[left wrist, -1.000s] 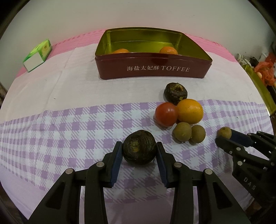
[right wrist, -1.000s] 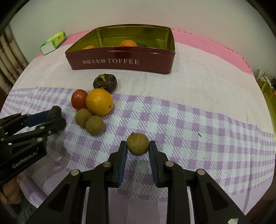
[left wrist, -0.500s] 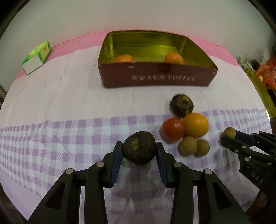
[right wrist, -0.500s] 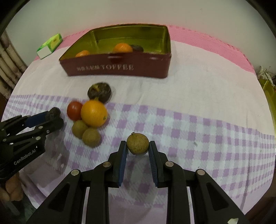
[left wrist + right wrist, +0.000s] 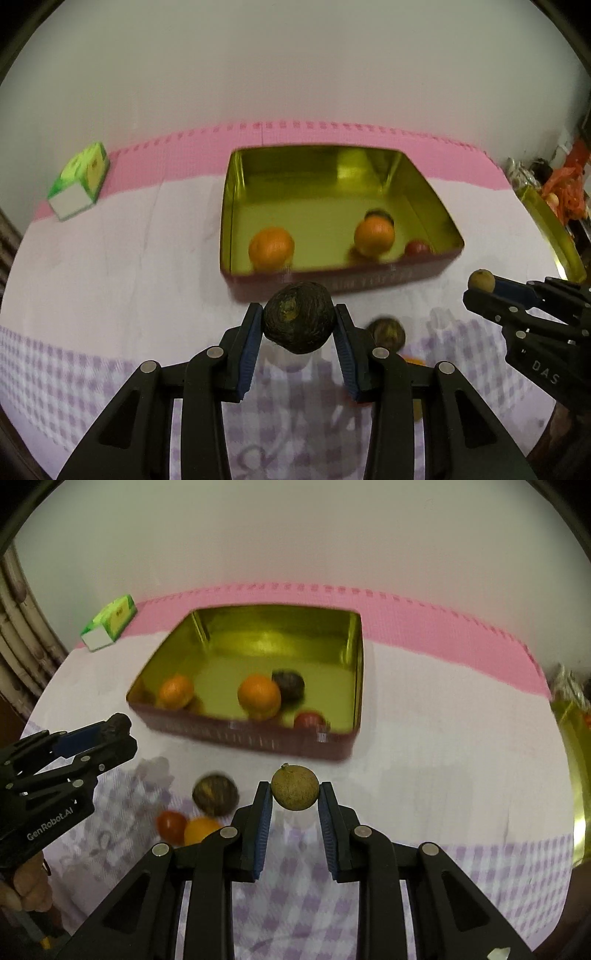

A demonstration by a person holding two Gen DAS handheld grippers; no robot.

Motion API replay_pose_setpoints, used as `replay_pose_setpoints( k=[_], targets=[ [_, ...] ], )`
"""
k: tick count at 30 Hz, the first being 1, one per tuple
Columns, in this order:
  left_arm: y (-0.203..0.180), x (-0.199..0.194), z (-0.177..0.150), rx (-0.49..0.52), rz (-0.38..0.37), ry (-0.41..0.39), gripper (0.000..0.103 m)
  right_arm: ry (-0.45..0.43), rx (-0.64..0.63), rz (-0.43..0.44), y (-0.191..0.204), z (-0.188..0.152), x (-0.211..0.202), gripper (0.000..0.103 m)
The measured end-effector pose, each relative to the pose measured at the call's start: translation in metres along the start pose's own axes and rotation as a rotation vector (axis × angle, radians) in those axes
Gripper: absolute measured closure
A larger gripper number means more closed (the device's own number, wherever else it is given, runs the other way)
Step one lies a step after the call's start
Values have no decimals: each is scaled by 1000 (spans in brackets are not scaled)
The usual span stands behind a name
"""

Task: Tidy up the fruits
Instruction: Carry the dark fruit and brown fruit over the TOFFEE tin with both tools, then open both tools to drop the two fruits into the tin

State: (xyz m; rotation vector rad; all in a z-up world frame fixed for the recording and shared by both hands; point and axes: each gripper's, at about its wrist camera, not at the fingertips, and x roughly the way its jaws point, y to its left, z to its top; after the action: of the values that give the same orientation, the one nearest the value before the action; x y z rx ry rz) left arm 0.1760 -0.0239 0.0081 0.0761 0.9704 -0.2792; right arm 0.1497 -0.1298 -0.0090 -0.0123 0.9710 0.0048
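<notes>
Carrying fruit to the tin (image 5: 424,206): left claw (image 5: 298,325) grips a dark fruit (image 5: 298,322); right claw (image 5: 294,788) grips a brown fruit (image 5: 294,787); next, release both over it.

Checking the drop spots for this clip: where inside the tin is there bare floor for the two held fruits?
The tin is bare along its back half and between the left orange and middle orange. The front right corner is crowded: dark fruit and red fruit sit there.

Plain pale wall (image 5: 295,74) behind table (image 5: 110,258)
</notes>
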Motion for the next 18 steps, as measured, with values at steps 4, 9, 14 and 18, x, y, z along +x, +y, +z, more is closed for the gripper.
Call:
replay_pose_setpoints(
  k=[4, 9, 14, 18],
  targets=[
    [4, 7, 15, -8, 0, 1, 63, -9, -11, 6, 0, 19, 5, 79],
    [4, 24, 26, -7, -3, 23, 63, 5, -7, 17, -1, 39, 22, 79],
    [4, 42, 34, -2, -7, 46, 63, 31, -4, 20, -3, 48, 42, 79],
    [3, 53, 38, 1, -12, 61, 63, 48, -3, 19, -6, 52, 54, 79]
  ],
)
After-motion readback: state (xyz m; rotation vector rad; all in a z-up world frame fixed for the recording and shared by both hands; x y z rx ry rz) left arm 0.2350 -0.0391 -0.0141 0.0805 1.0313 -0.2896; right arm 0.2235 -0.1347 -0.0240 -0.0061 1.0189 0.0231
